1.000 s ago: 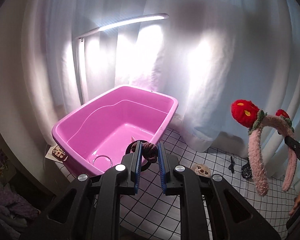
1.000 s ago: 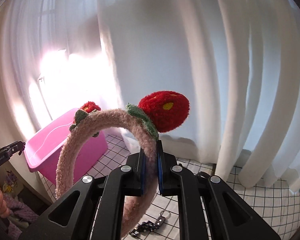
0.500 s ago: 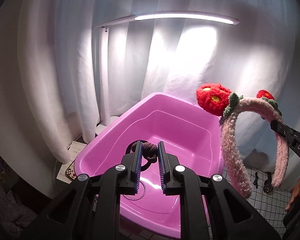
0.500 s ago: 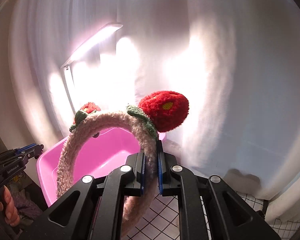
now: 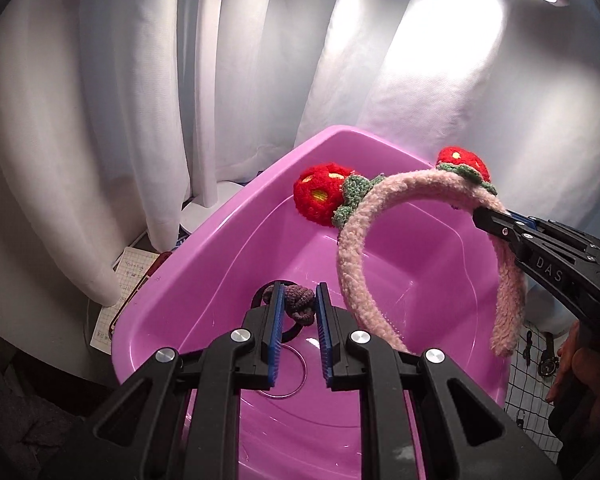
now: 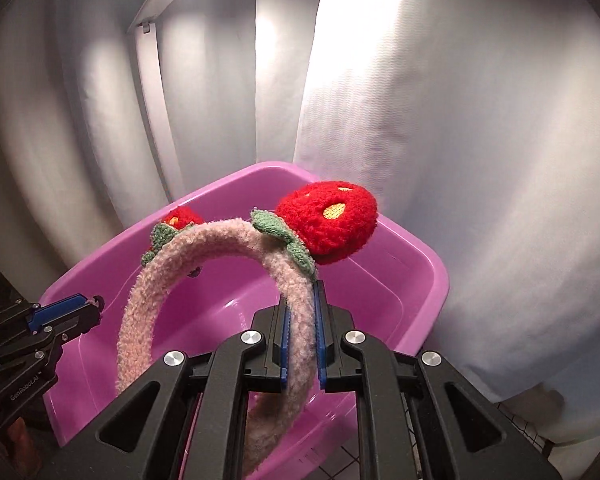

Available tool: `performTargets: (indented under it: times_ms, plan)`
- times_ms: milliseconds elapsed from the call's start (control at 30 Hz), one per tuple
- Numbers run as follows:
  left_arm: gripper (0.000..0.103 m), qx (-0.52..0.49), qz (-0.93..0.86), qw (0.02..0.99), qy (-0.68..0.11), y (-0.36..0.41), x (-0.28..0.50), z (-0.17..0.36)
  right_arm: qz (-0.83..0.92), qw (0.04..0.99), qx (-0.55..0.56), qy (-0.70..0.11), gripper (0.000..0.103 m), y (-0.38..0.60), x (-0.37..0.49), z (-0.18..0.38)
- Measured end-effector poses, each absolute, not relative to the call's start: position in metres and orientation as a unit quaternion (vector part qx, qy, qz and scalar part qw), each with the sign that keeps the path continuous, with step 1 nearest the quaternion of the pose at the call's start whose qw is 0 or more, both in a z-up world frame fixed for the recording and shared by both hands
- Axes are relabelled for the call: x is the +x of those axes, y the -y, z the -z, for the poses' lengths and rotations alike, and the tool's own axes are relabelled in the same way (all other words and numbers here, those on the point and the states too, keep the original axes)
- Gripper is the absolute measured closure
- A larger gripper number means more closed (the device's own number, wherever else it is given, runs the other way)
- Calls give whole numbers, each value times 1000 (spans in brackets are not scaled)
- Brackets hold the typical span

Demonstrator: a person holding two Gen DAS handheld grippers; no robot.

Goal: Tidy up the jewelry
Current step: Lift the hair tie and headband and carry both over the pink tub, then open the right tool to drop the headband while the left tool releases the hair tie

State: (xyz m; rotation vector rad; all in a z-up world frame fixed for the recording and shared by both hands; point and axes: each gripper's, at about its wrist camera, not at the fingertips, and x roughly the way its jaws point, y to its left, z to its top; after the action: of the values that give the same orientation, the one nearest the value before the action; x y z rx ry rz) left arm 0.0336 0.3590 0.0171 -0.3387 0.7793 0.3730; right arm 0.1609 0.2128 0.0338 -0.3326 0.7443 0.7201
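My left gripper (image 5: 298, 300) is shut on a brown knotted hair tie (image 5: 296, 304) and holds it over the near end of a pink plastic tub (image 5: 204, 264). My right gripper (image 6: 300, 300) is shut on a fuzzy pink headband (image 6: 236, 236) with two red strawberry pom-poms and holds it upright over the tub (image 6: 420, 276). The headband (image 5: 352, 240) also shows in the left wrist view, with the right gripper (image 5: 488, 216) clamped on its right side. The left gripper (image 6: 94, 304) shows at the left of the right wrist view.
A thin ring (image 5: 286, 372) lies on the tub floor. White curtains hang behind. A white lamp post (image 5: 208, 80) stands left of the tub, papers (image 5: 128, 280) beside it. A checked cloth with small dark items (image 5: 540, 364) lies at right.
Both grippers have moved toward the tub and now hang over it. The headband has come in over the tub's middle. The hair tie is now over the tub's inside.
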Motion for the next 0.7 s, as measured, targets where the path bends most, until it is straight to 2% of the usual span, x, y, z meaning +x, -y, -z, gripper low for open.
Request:
performTargets:
  times_ms: [400, 467, 500, 567, 633, 700]
  plan:
    - [86, -187, -183, 855, -447, -375, 62, 11, -332, 820, -201, -420, 92, -239, 184, 4]
    - [83, -192, -185, 851, -452, -377, 63, 12, -332, 817, -202, -425, 89, -239, 186, 4]
    - [76, -193, -186, 851, -453, -378, 63, 11, -333, 815, -202, -429, 84, -245, 190, 5]
    - [25, -195, -189, 849, -453, -379, 61, 8, -331, 816, -205, -428, 48, -251, 194, 5]
    - [6, -190, -196, 862, -427, -378, 55, -1, -332, 820, -202, -420, 43, -250, 194, 2]
    - [7, -178, -207, 865, -422, -377, 53, -4, -331, 821, -205, -419, 43, -250, 194, 0]
